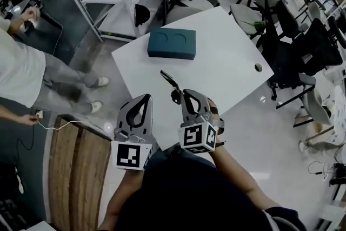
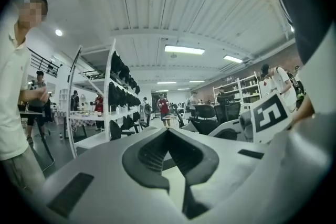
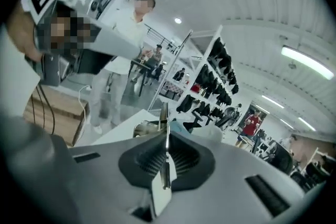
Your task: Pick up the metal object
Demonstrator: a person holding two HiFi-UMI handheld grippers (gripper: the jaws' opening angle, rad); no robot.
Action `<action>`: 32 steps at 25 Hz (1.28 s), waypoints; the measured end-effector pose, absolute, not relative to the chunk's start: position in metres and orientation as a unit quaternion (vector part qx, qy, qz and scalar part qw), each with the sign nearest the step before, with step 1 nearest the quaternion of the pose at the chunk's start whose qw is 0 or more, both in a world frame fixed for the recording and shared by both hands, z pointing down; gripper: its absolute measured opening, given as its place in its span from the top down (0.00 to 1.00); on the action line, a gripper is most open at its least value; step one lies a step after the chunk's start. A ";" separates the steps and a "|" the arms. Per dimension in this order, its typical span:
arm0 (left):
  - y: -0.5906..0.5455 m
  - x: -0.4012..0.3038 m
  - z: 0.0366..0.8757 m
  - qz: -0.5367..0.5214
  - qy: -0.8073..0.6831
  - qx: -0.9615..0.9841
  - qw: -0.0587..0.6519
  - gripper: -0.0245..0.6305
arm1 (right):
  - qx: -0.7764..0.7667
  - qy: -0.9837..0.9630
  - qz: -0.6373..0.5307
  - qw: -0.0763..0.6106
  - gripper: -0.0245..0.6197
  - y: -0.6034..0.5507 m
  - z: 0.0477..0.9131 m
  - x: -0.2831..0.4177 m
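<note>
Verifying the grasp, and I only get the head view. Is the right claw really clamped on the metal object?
Observer: Yes. In the right gripper view the right claw is shut on the metal object, a thin strip seen edge-on between the pads.
Operator: Does it stick out past the tips?
Observer: Yes, its top end shows above them.
Operator: Left claw carrying anything?
Observer: No. The left gripper view shows the left claw shut with nothing in it.
</note>
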State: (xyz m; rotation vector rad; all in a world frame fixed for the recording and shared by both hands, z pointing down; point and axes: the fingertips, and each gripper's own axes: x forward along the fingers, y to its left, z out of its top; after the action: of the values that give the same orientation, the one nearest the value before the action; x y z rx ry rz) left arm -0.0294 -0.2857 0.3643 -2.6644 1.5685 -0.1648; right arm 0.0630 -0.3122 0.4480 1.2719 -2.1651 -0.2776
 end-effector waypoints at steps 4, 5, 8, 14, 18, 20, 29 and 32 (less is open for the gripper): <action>-0.294 -0.032 0.354 -0.043 0.500 -0.864 0.031 0.93 | 0.520 -0.813 -0.111 0.236 0.92 -0.313 0.404 0.071; -0.296 -0.033 0.352 -0.042 0.498 -0.865 0.033 0.93 | 0.530 -0.812 -0.110 0.219 0.92 -0.312 0.394 0.073; -0.302 -0.034 0.343 -0.034 0.495 -0.868 0.040 0.93 | 0.551 -0.809 -0.110 0.172 0.92 -0.311 0.368 0.079; -0.309 -0.027 0.321 -0.017 0.490 -0.870 0.060 0.93 | 0.585 -0.801 -0.116 0.055 0.92 -0.307 0.316 0.097; -0.311 -0.024 0.303 -0.001 0.489 -0.869 0.073 0.93 | 0.602 -0.793 -0.096 0.001 0.92 -0.302 0.297 0.109; -0.312 -0.022 0.295 0.006 0.489 -0.869 0.078 0.93 | 0.607 -0.790 -0.089 -0.014 0.92 -0.301 0.292 0.114; -0.315 -0.016 0.284 0.014 0.483 -0.872 0.082 0.93 | 0.615 -0.785 -0.068 -0.034 0.92 -0.302 0.288 0.125; -0.318 -0.013 0.286 0.012 0.482 -0.872 0.082 0.93 | 0.622 -0.780 -0.060 -0.020 0.92 -0.304 0.297 0.130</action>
State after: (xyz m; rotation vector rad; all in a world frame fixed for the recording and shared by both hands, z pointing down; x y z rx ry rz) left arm -0.0131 -0.3177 0.2864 -2.6067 1.4394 0.0367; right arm 0.1301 -0.3040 0.2971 1.9790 -2.4827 -0.1917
